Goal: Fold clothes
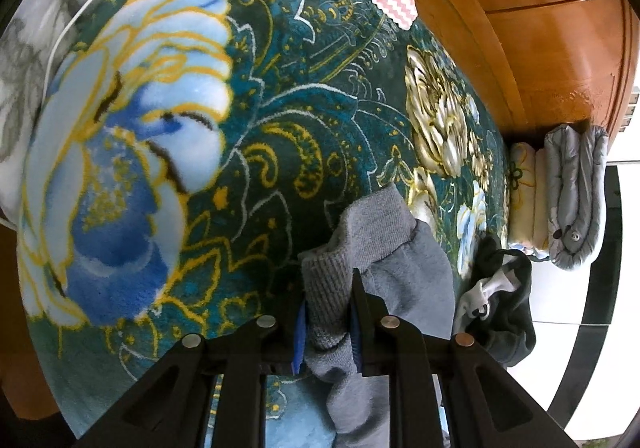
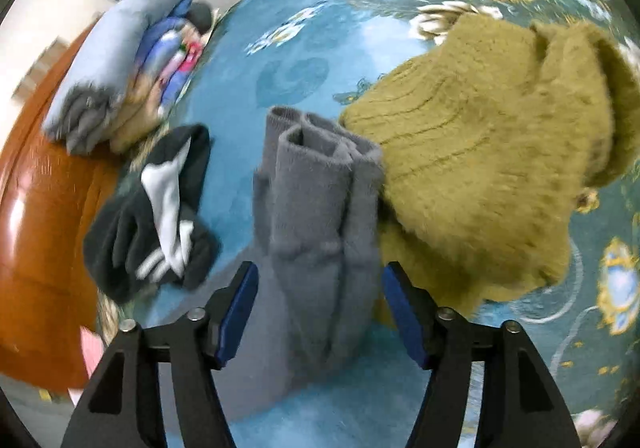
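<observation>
Crowding grey garment (image 2: 320, 216): olive sweater (image 2: 492, 168) (touching).

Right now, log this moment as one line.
left gripper: shut on grey garment | right gripper: open, fingers either side of it | olive sweater: beside

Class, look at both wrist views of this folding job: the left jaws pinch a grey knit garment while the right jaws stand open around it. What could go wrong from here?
1. The left gripper pinches only a ribbed edge of the grey knit garment; it may slip free.
2. The open right gripper sits close to the fuzzy olive-green sweater and may snag it too.
3. The dark green and white garment lies near the bed's edge and could be knocked off.
</observation>
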`<state>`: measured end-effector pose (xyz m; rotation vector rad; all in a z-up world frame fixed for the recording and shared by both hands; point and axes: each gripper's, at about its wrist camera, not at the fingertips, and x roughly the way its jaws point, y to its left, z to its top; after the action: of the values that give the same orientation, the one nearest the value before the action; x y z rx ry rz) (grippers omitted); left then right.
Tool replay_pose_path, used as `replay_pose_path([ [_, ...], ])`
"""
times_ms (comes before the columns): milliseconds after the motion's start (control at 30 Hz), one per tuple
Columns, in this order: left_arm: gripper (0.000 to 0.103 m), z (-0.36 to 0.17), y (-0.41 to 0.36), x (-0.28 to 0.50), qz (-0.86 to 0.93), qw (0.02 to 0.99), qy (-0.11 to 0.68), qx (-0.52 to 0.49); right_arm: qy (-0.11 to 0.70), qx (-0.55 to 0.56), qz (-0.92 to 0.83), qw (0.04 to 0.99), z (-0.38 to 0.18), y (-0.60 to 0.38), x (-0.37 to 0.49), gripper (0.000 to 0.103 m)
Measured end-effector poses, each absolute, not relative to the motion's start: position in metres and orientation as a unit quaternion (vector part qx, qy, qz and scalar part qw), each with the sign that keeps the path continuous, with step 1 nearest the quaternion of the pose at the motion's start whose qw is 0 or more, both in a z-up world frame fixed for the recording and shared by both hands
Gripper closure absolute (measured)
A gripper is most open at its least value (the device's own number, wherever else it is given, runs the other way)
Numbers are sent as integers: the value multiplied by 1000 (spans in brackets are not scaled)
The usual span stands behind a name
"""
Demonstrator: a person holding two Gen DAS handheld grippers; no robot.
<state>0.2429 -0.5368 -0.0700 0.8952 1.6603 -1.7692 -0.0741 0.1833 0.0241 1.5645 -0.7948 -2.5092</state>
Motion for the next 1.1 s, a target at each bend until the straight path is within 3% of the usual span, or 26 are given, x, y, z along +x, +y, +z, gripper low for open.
replay_pose_path([
  [233,84,-69,-538,241,-659,271,613,341,-224,483,-845,-51,26,174,-92,29],
  [400,84,-68,-539,239,-662,268,607,348,-230,479,-846,-49,27,185,-98,29],
  [433,84,-67,-539,238,-663,268,607,348,-233,483,-843,-45,27,186,-100,37],
  [567,84,-56,-539,234,-674,261,597,347,-226,498,-836,-38,29,181,-101,84],
  [600,84,-50,-538,232,-679,258,594,346,-222,503,-835,-36,30,180,-101,86],
  [1000,85,10,-531,222,-744,209,529,352,-258,423,-867,55,134,221,-42,89],
  [1100,85,6,-528,226,-741,211,521,367,-246,431,-867,39,130,239,-18,89],
])
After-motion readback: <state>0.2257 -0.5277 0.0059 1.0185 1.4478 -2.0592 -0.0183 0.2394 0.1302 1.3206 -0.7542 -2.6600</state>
